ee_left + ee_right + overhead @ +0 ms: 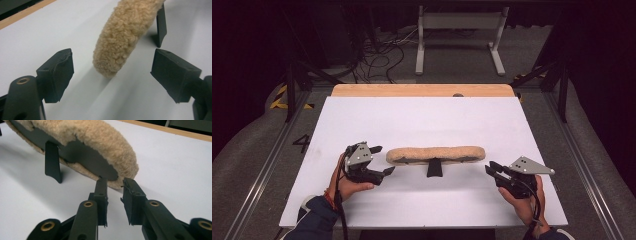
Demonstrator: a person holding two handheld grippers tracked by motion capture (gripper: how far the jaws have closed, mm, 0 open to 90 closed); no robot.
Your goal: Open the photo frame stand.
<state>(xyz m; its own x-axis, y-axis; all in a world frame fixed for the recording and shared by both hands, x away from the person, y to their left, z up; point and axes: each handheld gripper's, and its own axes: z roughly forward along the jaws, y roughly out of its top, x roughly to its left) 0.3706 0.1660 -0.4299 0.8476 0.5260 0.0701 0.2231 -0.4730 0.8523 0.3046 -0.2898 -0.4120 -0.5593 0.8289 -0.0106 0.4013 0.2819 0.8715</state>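
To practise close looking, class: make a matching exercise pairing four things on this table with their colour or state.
Things:
1. fleece pad
2. left claw
3. right claw
4. table edge

Descriptions:
A. bare wood
B. jaws wide apart, one each side of the pad's end
C. tan and woolly, lying along the white board
D. jaws nearly together, nothing between them

Pairs: 1-C, 2-B, 3-D, 4-A
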